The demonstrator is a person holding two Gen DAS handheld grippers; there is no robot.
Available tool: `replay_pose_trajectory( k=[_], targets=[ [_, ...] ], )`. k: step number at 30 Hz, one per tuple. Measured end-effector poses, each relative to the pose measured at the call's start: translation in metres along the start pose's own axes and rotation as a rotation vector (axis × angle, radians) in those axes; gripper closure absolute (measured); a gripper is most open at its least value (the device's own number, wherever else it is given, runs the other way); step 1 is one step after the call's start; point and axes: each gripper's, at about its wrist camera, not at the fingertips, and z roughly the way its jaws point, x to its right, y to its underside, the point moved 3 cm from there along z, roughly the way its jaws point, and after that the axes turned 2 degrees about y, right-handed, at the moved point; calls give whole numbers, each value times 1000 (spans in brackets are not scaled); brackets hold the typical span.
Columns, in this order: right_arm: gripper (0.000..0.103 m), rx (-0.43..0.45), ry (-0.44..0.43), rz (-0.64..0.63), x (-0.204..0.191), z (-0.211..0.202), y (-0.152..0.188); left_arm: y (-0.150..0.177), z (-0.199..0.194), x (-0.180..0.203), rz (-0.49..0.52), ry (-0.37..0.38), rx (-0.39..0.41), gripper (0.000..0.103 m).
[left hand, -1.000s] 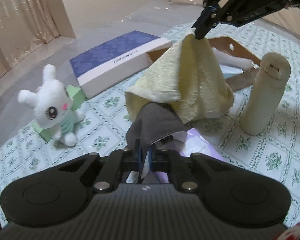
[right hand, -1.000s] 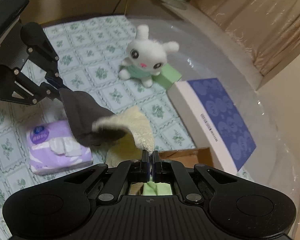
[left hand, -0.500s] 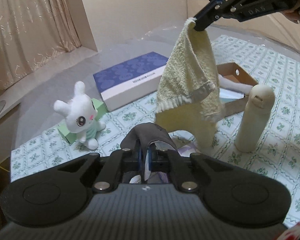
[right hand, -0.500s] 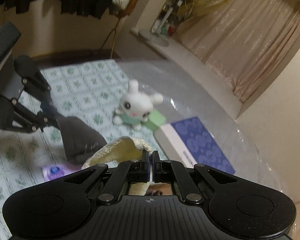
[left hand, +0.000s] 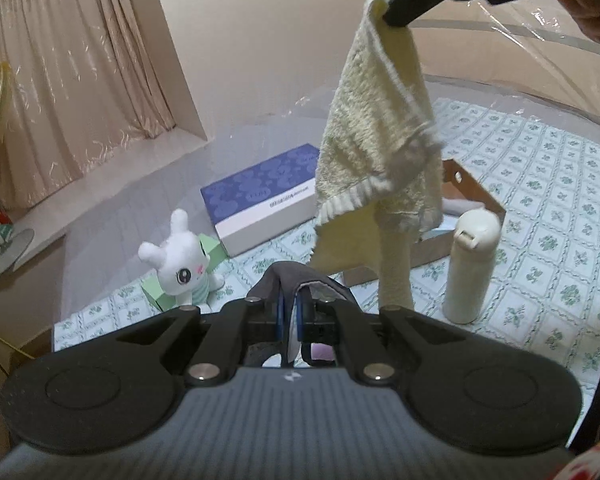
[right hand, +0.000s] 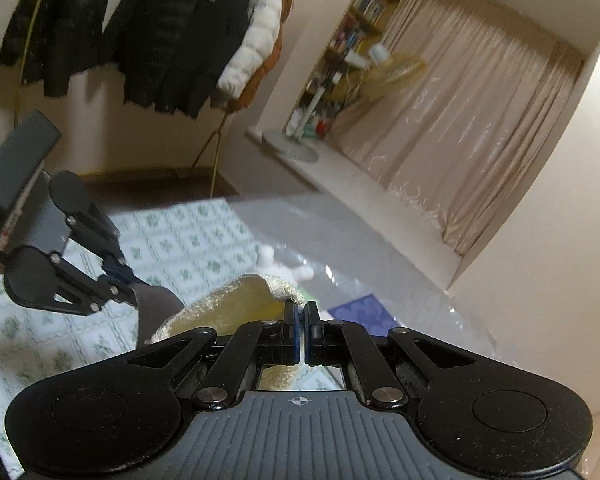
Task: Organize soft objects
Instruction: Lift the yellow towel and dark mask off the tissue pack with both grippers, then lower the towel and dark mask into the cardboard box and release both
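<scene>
The yellow towel has been lifted much higher than it was a second ago. Back then it was draped low over the table; now it hangs free in the air, and only its long bottom end reaches down by the table. Its top corner, at 1 o'clock in the left wrist view, is pinched by the right gripper, whose jaws are pressed together on it. The grey cloth has been raised too. It is pinched by the left gripper, low in the middle at 6 o'clock, with the jaws closed on its fold. The two cloths have been pulled apart and no longer lie on each other. The white bunny toy is seen at 8 o'clock, untouched. The cloths can now probably be sorted one by one.
</scene>
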Motion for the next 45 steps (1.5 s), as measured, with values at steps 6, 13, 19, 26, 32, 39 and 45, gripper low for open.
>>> replay_pose_trajectory(
  k=[6, 13, 19, 26, 32, 39, 45],
  targets=[
    [101, 42, 47, 64, 14, -62, 2, -23, -26, 18, 44, -7, 31, 98],
    [101, 62, 126, 142, 37, -131, 26, -40, -37, 47, 92, 7, 39, 98],
    [101, 48, 224, 214, 66, -166, 60, -48, -30, 65, 120, 27, 28, 98],
    [101, -16, 317, 266, 103, -167, 99, -74, 1, 78, 163, 46, 8, 98],
    [101, -66, 343, 278, 135, -134, 128, -98, 50, 82, 186, 61, -17, 98],
    [101, -77, 339, 332, 184, -76, 156, -125, 127, 77, 179, 82, -40, 98],
    [101, -106, 320, 374, 214, -16, 186, -140, 202, 70, 137, 98, -60, 98]
  ],
)
